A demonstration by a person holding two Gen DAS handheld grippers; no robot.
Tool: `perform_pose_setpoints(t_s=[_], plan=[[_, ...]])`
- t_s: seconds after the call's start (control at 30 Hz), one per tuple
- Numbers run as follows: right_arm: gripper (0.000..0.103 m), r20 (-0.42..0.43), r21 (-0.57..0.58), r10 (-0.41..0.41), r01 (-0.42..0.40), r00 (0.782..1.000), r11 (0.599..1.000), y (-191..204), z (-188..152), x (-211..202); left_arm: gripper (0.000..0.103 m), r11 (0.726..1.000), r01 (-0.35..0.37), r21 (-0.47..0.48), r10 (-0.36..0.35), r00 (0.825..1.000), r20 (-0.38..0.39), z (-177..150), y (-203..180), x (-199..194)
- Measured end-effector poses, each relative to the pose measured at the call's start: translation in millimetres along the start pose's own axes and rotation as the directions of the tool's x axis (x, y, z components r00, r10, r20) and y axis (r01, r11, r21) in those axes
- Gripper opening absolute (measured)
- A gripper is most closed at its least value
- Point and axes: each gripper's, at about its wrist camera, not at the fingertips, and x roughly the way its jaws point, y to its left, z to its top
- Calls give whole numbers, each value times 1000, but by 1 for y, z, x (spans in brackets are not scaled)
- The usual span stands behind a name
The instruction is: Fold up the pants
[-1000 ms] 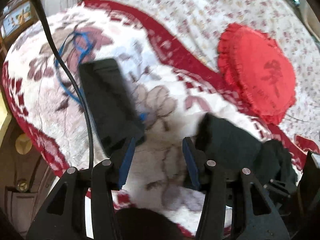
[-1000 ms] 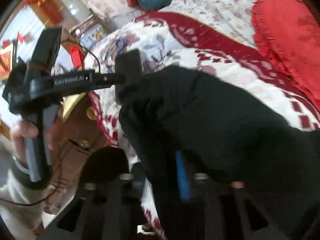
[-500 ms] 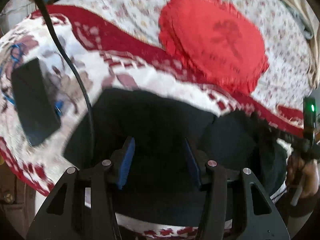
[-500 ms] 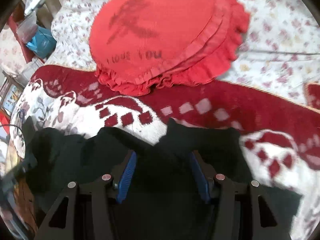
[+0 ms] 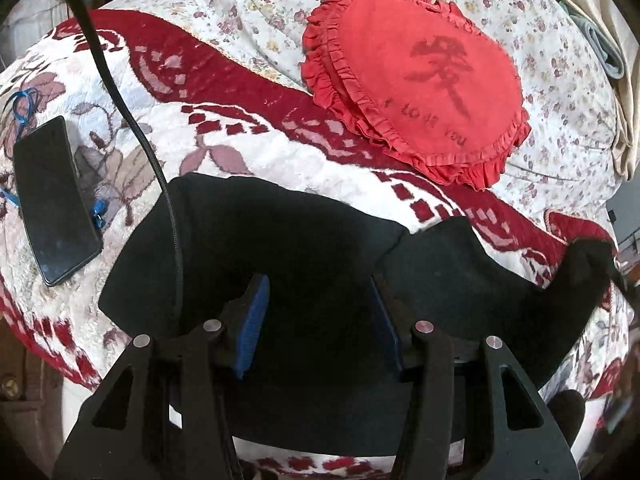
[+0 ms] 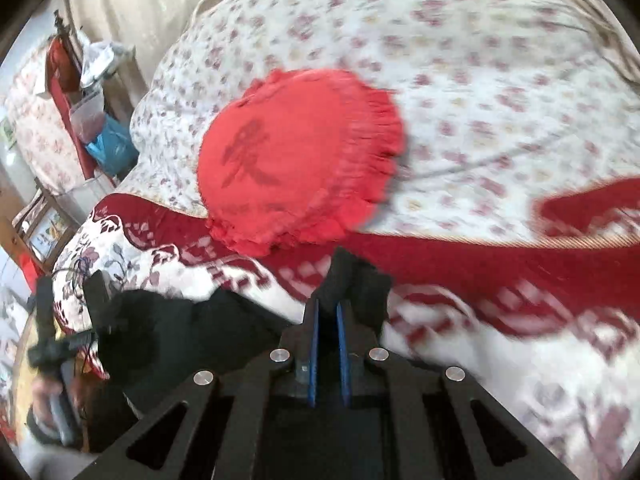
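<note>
The black pants (image 5: 304, 248) lie spread on the red-and-white blanket (image 5: 248, 152) near the bed's front edge. My left gripper (image 5: 318, 292) is open, its blue-padded fingers (image 5: 252, 316) hovering over the pants' middle, holding nothing. In the right wrist view my right gripper (image 6: 328, 312) is shut on a bunched end of the pants (image 6: 352, 280), lifted a little off the blanket. The rest of the pants (image 6: 192, 320) trail off to the left. That lifted end shows at the far right of the left wrist view (image 5: 584, 264).
A red frilled round cushion (image 5: 420, 88) lies behind the pants on the flowered quilt (image 5: 256, 8). A black phone (image 5: 52, 200) and a blue cord (image 5: 22, 104) lie left of the pants. A black cable (image 5: 132, 120) hangs across them.
The right gripper has shut on an end of the pants and pulled it rightward and up. The pants now lie stretched out wider. The left gripper stays open above them.
</note>
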Motion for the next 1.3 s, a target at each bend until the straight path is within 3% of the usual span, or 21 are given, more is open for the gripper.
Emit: perform_pose_setpoints(t_s=[0.13,0.2,0.27,0.33,0.43,0.47,0.57,0.6,0.67,0.8,0.93,0.97,1.0,1.03,1.07,1.3], plan=[[8,-156,39,-88,95,984,995,-40,-53,-2,50,1000,-9,9,9,1000,-25,-3,-6,6],[11,-280,55,-122,142,952,988,-59,-81,14,50,1000,-10,15,10,1000,-29,-5,-8,7],[16,-339,43,-182,208,923,977,-72,-94,17,50,1000,-13,17,13,1000,-26,-6,-10,5],[27,-313,44,-218,243,924,969,-78,-91,6,50,1000,-13,13,13,1000,-16,-5,-8,1],[47,-204,84,-249,271,947,959,-84,-65,-23,50,1000,-23,2,23,1000,-4,-2,-2,-4],[47,-157,89,-249,265,956,960,-80,-55,-29,50,1000,-27,-5,27,1000,1,-2,1,-5],[47,-53,66,-85,88,995,994,-47,-25,-19,50,998,-43,-37,43,999,12,0,11,-8],[47,-49,33,6,-4,999,999,-27,-18,-4,50,998,-48,-49,49,999,15,-1,16,-9],[47,-56,-51,95,-98,994,994,11,-9,26,50,996,-60,-73,62,998,19,-1,25,-11],[47,-138,-204,183,-208,973,957,88,-1,101,50,992,-70,-103,71,997,13,-2,40,-13],[47,-182,-311,132,-184,974,932,125,3,151,50,993,-84,-78,85,996,18,-3,40,-14],[46,-198,-310,134,-191,971,931,128,3,161,50,993,-91,-68,93,995,21,-3,38,-13],[34,-225,-300,142,-207,964,931,126,0,171,50,994,-96,-61,97,995,24,-2,37,-12],[13,-251,-290,141,-213,958,933,128,-2,180,50,994,-98,-55,99,995,27,-2,35,-10],[5,-268,-285,132,-210,954,935,126,-3,185,50,994,-97,-52,98,995,27,-1,34,-8],[1,-206,-295,108,-167,973,941,122,20,178,50,994,-98,-50,99,995,15,6,31,6]])
